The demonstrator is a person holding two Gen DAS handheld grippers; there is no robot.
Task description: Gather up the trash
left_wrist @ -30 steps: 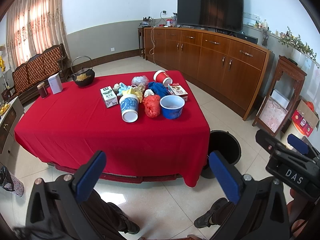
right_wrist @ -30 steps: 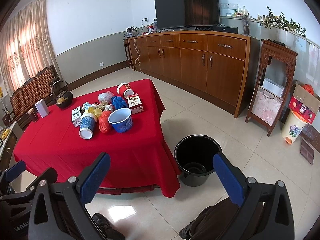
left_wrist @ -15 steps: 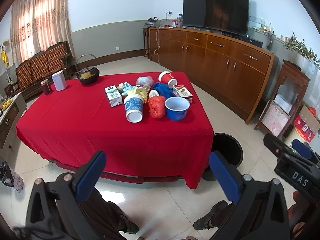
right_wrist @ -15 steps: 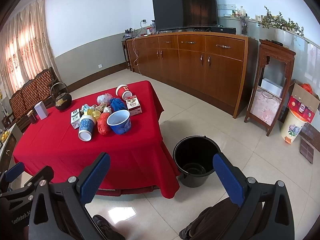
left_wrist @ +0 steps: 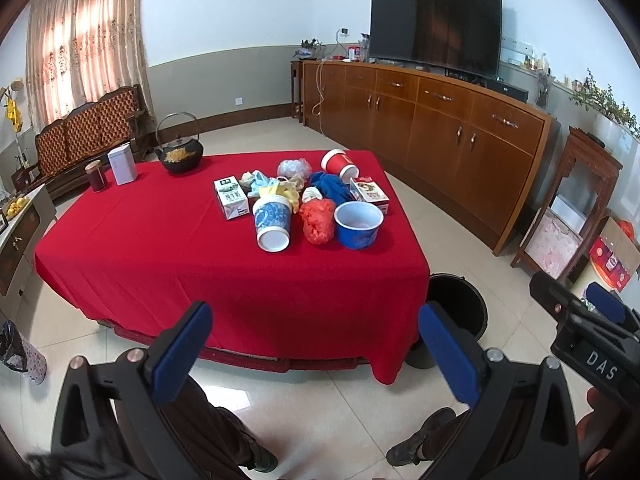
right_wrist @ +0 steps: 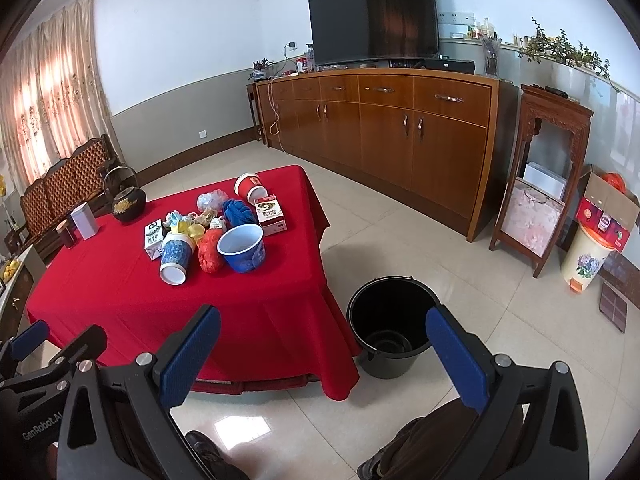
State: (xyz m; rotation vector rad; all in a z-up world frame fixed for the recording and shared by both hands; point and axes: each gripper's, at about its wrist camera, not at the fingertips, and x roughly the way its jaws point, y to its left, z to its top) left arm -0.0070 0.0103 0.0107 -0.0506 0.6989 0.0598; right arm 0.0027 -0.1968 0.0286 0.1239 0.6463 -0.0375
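A heap of trash lies on the red-clothed table point(left_wrist: 152, 248): a blue paper bowl point(left_wrist: 358, 224), a tipped blue-patterned cup point(left_wrist: 272, 220), a crumpled red bag point(left_wrist: 318, 220), a milk carton point(left_wrist: 230, 198), a red cup point(left_wrist: 339, 165) on its side and a small box point(left_wrist: 370, 194). A black bucket point(right_wrist: 390, 326) stands on the floor by the table's right corner. My left gripper point(left_wrist: 316, 344) hangs open well short of the table. My right gripper point(right_wrist: 320, 350) is open too, above the floor near the bucket. Both hold nothing.
On the table's far left are a black kettle point(left_wrist: 179, 156), a white tin point(left_wrist: 123, 166) and a dark jar point(left_wrist: 96, 176). A long wooden sideboard point(right_wrist: 384, 128) with a TV lines the far wall. A carved stand point(right_wrist: 540, 184) and boxes stand at right. The person's shoes point(left_wrist: 420, 444) show below.
Both views have shifted slightly, bringing the table and trash a little closer. Both grippers stay open and empty.
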